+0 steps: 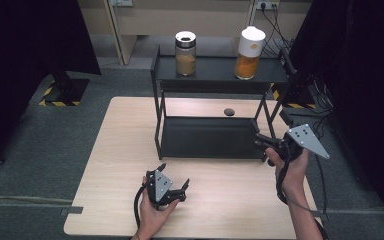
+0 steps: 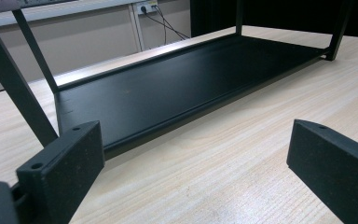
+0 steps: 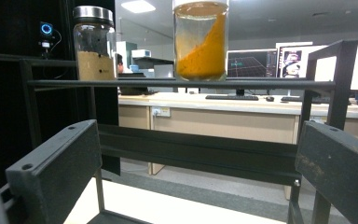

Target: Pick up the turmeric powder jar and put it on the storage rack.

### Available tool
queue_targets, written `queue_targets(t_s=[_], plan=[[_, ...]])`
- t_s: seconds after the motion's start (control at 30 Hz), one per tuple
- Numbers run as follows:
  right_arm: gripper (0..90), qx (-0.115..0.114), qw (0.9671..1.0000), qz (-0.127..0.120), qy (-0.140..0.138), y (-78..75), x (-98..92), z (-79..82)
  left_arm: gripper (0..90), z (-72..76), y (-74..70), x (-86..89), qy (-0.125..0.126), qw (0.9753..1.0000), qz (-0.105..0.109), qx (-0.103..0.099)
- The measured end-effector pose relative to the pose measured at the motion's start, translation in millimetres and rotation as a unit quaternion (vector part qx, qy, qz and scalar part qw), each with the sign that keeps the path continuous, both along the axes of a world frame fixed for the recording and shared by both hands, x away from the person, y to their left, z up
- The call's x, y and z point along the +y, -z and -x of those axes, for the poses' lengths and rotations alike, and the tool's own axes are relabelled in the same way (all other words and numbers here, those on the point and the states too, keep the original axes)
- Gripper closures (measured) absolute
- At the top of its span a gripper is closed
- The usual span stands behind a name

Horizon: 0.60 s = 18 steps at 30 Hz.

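On rack [image 1: 215,75], two jars [image 1: 185,53] — tongs [image 1: 172,185] apart

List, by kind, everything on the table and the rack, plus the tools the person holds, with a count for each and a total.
Jars: 2, one with a silver lid and one with a white lid, both on the rack's top shelf.
Racks: 1, black.
Small dark object on the table behind the rack: 1.
Grippers: 2, left and right, both open.
Total: 6.

High view looks down on my table [image 1: 105,200]. Left gripper view sits low, close before the rack [image 2: 168,88]; right gripper view faces it level from its right end.
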State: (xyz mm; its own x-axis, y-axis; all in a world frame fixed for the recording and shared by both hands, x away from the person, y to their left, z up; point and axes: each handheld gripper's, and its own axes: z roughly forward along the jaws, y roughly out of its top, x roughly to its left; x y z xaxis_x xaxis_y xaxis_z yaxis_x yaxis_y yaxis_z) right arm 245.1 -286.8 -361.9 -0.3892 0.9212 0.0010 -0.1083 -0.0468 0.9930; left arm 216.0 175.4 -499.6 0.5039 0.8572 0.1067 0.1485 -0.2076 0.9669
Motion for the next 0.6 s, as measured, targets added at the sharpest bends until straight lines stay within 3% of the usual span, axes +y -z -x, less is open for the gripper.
queue_targets(t_s=[0.6], plan=[[0.3, 0.01, 0.9999, -0.002, -0.002, 21.0, -3.6, 13.8, 3.2, -0.1, 0.0, 0.4, 0.0, 1.0, 0.001, 0.0]])
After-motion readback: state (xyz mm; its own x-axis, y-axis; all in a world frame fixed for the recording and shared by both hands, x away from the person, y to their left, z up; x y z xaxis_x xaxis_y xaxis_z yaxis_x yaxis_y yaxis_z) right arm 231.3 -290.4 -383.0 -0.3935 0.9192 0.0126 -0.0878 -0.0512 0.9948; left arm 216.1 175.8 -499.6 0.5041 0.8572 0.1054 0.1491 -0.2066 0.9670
